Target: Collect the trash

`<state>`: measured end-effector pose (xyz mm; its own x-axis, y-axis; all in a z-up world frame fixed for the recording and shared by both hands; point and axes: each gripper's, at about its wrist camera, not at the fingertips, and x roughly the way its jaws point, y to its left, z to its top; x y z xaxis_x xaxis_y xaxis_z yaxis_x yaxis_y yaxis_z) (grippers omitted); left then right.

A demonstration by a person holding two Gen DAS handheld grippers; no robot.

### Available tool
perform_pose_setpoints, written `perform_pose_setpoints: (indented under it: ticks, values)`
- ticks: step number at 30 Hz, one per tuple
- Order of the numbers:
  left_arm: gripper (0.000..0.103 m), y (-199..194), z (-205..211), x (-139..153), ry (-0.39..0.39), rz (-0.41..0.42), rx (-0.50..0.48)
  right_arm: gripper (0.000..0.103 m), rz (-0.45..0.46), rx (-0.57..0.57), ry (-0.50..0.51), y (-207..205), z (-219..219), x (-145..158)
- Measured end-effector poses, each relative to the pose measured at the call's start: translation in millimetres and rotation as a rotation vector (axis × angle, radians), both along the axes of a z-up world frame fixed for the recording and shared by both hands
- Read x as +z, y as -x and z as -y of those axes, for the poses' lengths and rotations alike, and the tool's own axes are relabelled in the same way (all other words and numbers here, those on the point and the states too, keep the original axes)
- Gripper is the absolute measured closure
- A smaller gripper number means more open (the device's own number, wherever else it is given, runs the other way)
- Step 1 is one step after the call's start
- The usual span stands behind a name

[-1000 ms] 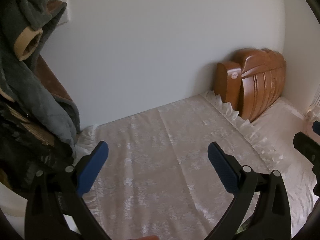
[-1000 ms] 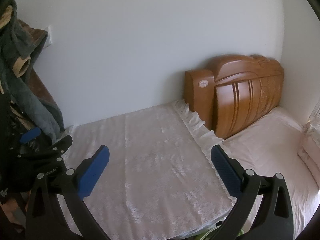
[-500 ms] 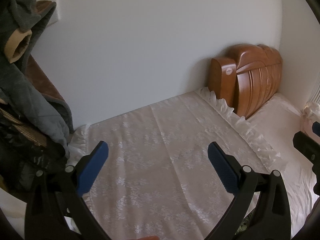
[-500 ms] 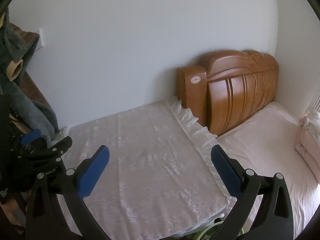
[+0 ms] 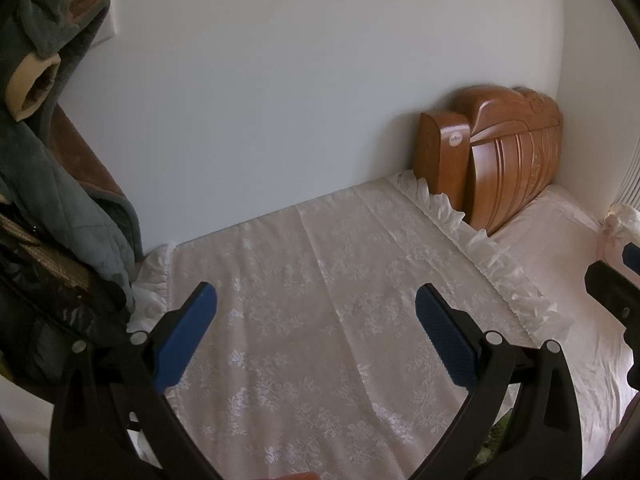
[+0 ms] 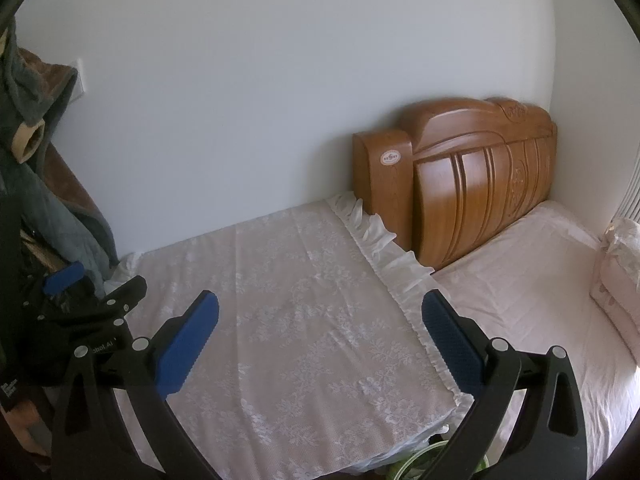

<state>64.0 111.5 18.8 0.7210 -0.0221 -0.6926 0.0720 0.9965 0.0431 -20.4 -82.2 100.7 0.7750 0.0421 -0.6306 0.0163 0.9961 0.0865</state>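
Note:
My left gripper (image 5: 316,300) is open and empty above a surface covered by a white lace cloth (image 5: 320,320). My right gripper (image 6: 320,308) is open and empty above the same lace cloth (image 6: 304,320), near its frilled right edge. The left gripper also shows at the left of the right wrist view (image 6: 92,284), and part of the right gripper shows at the right edge of the left wrist view (image 5: 616,280). A green and white thing (image 6: 420,460), perhaps a bag, peeks out below the cloth's front edge. I see no trash lying on the cloth.
A carved wooden headboard (image 6: 472,184) stands against the white wall. A bed with a pale pink sheet (image 6: 552,300) lies to the right, with a pillow (image 6: 620,272) at its edge. Grey and brown clothes (image 5: 60,168) hang at the left.
Both views have pulled back and tilted slightly, so the headboard and cloth sit further left and lower in frame. Both grippers stay open and empty.

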Motion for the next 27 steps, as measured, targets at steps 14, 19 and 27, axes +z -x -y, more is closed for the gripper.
perform_pose_setpoints:
  ticks: [14, 19, 27]
  values:
    - [0.008, -2.5, -3.0, -4.1, 0.003, -0.016, -0.001, 0.002, -0.01, 0.012, 0.005, 4.5, 1.5, -2.5]
    - [0.008, -2.0, -4.2, -5.3, -0.001, -0.017, 0.001, 0.002, -0.01, 0.017, 0.009, 7.5, 1.0, -2.9]
    - [0.008, -1.6, -3.9, -5.4, 0.001, -0.018, 0.0, 0.002, -0.012, 0.02, 0.011, 9.4, 0.1, -3.1]
